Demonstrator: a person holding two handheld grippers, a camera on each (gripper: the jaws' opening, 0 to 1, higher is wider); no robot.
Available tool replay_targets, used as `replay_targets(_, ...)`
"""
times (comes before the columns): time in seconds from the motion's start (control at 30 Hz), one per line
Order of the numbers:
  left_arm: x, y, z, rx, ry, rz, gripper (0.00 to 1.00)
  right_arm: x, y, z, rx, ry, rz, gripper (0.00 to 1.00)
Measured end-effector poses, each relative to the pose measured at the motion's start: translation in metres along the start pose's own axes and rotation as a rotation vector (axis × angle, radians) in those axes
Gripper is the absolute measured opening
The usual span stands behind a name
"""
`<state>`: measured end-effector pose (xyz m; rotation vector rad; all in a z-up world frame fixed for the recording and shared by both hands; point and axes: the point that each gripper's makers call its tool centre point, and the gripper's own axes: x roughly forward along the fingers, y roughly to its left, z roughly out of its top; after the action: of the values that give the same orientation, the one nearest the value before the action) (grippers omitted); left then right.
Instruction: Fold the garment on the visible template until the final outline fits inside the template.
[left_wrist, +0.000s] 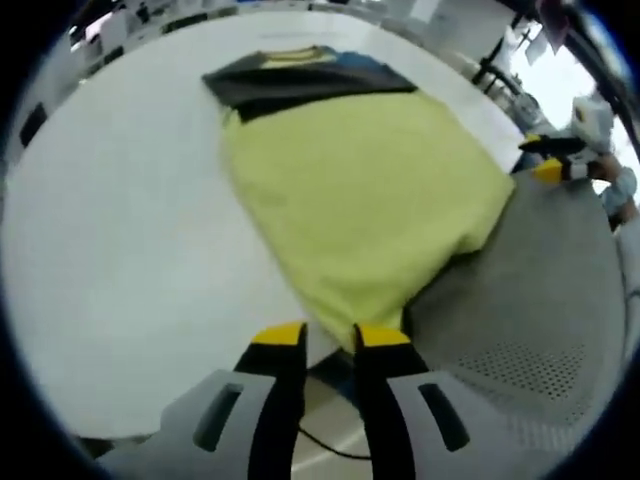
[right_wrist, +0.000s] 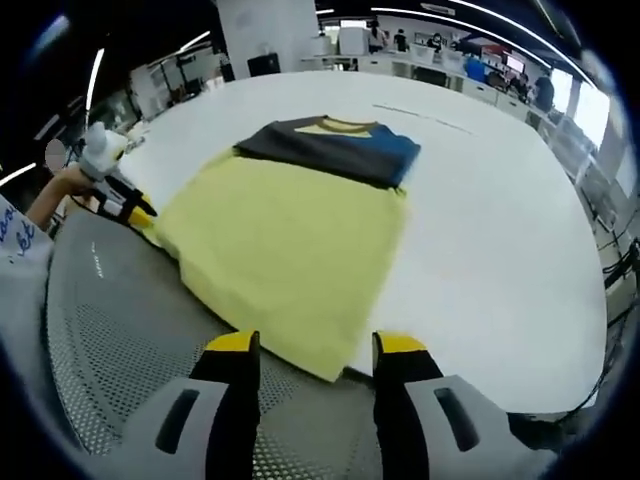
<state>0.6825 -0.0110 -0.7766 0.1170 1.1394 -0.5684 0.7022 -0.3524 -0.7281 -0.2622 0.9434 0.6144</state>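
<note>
Garment: yellow shirt (right_wrist: 285, 250) with a dark, blue-cornered top part, lying flat on the white table (right_wrist: 500, 230), its near edge over a grey perforated surface (right_wrist: 100, 330).
Left gripper (left_wrist: 330, 338): jaws slightly parted, gripping nothing, at the shirt's near corner.
Right gripper (right_wrist: 315, 345): jaws released, empty, at the near hem.
</note>
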Motion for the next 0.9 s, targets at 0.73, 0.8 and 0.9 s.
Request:
replay_targets(0.73, 0.004, 0.003, 0.002, 0.085, 0.052, 0.085, 0.02, 0.013, -0.008, -0.023, -0.061, 0.192, 0.029, 0.32)
replay_targets(0.8, 0.005, 0.003, 0.002, 0.102, 0.067, 0.092, 0.02, 0.014, -0.011, -0.024, -0.058, 0.207, 0.026, 0.31)
replay_targets(0.9, 0.005, 0.002, 0.001, 0.112, 0.090, 0.090, 0.00, 0.016, -0.012, -0.022, -0.061, 0.215, 0.031, 0.28)
